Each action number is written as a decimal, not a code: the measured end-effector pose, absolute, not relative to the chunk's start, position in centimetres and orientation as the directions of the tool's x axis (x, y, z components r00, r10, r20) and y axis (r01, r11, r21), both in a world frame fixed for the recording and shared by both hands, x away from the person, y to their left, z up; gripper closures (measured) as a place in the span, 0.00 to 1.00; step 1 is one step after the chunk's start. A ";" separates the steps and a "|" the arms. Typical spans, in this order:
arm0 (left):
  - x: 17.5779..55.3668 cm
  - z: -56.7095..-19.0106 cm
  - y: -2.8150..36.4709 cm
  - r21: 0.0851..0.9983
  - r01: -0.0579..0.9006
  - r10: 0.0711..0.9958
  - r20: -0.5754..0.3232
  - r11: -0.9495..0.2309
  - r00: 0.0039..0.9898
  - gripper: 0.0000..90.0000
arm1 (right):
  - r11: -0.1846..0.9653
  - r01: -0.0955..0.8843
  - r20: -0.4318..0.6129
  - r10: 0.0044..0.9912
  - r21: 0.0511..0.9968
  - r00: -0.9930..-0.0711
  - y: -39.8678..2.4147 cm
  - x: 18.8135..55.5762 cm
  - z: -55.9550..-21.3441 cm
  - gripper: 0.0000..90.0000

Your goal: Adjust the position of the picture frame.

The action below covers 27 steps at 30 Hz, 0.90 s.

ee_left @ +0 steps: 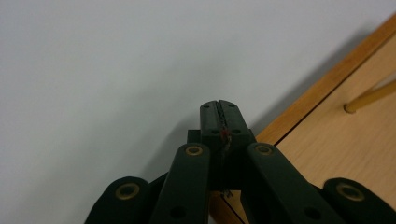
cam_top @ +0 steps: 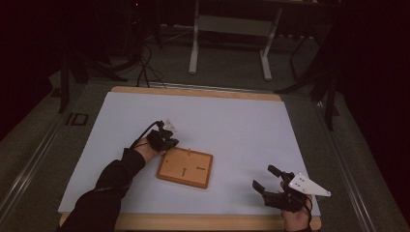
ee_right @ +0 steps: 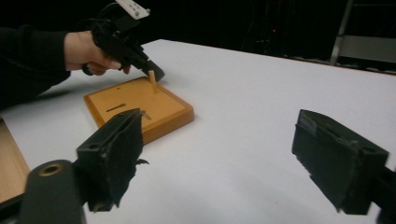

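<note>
Wooden board [cam_top: 185, 167]: lying flat on the white table sheet [cam_top: 232, 125], left of centre and toward the near edge, its long axis running left to right and skewed slightly, the right end nearer the person.
Peg [ee_right: 152, 80]: standing near the board's far edge, a short wooden dowel tilting a little off upright; in the left gripper view it is showing as a thin stick [ee_left: 369, 97] rising from the board.
Slot [ee_right: 116, 107]: a dark narrow mark lying along the board's face.
Left gripper [ee_left: 219, 112]: jaws pressing together with nothing clearly between them, tips sitting beside the peg at the board's far-left corner.
Right gripper [ee_right: 215, 154]: jaws spreading wide and empty, hovering well apart from the board at the near right.
</note>
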State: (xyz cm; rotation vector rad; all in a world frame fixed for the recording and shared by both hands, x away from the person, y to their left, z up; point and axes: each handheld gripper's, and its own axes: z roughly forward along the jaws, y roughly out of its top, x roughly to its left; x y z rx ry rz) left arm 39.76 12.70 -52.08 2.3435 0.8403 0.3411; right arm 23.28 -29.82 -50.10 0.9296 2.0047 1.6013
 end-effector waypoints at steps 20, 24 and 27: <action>37.3 -52.6 14.0 0.646 0.487 0.638 0.002 -0.589 0.770 1.00 | 0.125 0.246 0.086 0.712 0.961 -0.697 -29.5 23.4 -50.2 0.18; 37.0 -52.1 14.4 0.664 0.478 0.644 0.006 -0.575 0.765 1.00 | 0.122 0.236 0.077 0.723 0.964 -0.686 -29.5 23.4 -50.1 0.17; 36.6 -51.4 14.8 0.680 0.473 0.650 0.007 -0.560 0.760 1.00 | 0.116 0.238 0.084 0.720 0.964 -0.689 -29.5 23.5 -50.1 0.17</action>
